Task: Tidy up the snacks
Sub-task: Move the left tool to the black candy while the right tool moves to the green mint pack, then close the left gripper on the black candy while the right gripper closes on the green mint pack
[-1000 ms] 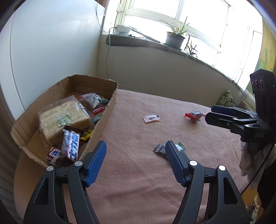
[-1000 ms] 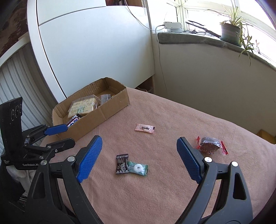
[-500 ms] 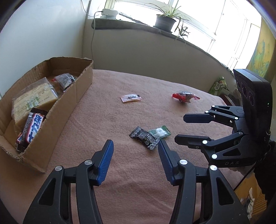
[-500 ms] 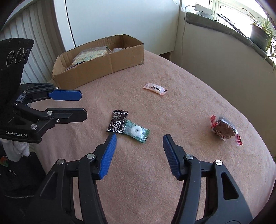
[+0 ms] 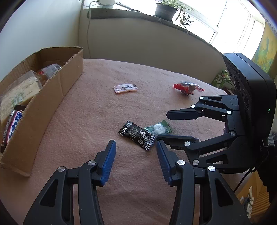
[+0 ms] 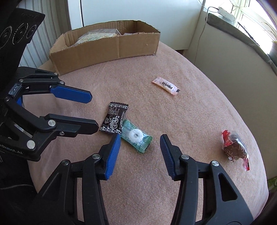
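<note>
A black candy wrapper [image 5: 137, 135] and a green mint packet [image 5: 158, 129] lie touching on the pink cloth. My left gripper [image 5: 135, 146] is open just short of the black wrapper [image 6: 115, 117]. My right gripper [image 6: 140, 138] is open, low over the green packet [image 6: 136, 136], its left finger at the packet's edge. A pale pink sachet [image 5: 125, 88] and a red-wrapped dark snack [image 5: 187, 87] lie farther off. A cardboard box [image 5: 43, 107] with several snacks stands at the left.
The right gripper's body [image 5: 242, 121] fills the right of the left wrist view. The left gripper's body [image 6: 34, 112] fills the left of the right wrist view. A wall and a windowsill with a potted plant [image 5: 166, 10] stand behind the table.
Both grippers have moved down and closer to the black and green packets, which now lie near their fingertips. Both have narrowed since a second ago but stay open.
</note>
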Demonstrator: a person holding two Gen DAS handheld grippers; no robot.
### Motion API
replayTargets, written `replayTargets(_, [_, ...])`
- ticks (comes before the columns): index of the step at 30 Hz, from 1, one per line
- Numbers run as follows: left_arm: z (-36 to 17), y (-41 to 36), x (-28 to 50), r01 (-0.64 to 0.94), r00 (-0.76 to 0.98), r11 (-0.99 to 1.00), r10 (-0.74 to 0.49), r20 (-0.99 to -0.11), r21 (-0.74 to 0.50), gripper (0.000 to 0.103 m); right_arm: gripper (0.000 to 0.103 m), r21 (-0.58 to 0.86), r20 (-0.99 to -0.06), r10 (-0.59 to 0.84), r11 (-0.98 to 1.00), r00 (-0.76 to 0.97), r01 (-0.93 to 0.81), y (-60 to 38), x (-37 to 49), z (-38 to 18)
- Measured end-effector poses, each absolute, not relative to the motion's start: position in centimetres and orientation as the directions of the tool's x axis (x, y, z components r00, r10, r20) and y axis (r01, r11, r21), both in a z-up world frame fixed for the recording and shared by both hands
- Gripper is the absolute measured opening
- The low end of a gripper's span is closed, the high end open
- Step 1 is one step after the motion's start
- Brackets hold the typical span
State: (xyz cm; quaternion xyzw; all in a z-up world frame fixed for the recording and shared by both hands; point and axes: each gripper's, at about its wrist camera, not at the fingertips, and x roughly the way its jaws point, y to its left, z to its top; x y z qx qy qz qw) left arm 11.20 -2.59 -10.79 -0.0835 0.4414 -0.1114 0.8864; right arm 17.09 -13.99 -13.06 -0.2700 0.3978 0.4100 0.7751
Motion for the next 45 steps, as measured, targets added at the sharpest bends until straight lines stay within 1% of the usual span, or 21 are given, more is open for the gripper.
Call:
replayTargets(15, [-11.7, -2.5, 13.1, 0.115, 0.564, 0.962, -0.268, -0.781, -0.247, 0.047, 0.046, -0.062, -0.838, 0.445, 0.497, 0.316, -0.865, -13.5, 18.3, -13.8])
replayTargets(24, [-11.9, -3.0, 14.1, 0.116, 0.557, 0.963, -0.267, -0.786, -0.244, 0.047, 0.046, -0.099, -0.836, 0.429, 0.495, 0.342, -0.863, -13.7, 18.7, -13.9])
replayTargets(31, [-11.9, -3.1, 14.7, 0.109, 0.567, 0.973, -0.227, -0.792, -0.201, 0.047, 0.046, -0.094, -0.826, 0.436, 0.518, 0.357, -0.850, -13.1, 19.9, -14.0])
replayTargets(35, [-12.2, -2.8, 15.2, 0.094, 0.577, 0.990, -0.142, -0.804, -0.108, 0.047, 0.046, -0.096, -0.821, 0.445, 0.509, 0.357, -0.856, -12.8, 20.4, -14.0])
replayTargets(42, [-12.5, -2.0, 15.4, 0.094, 0.574, 0.991, -0.131, -0.808, -0.094, 0.047, 0.046, -0.118, -0.814, 0.455, 0.480, 0.361, -0.869, -11.7, 20.9, -14.0])
replayTargets(45, [-12.5, -1.6, 15.5, 0.094, 0.573, 0.990, -0.138, -0.808, -0.102, 0.047, 0.046, -0.103, -0.813, 0.466, 0.474, 0.349, -0.874, -11.1, 21.3, -14.0])
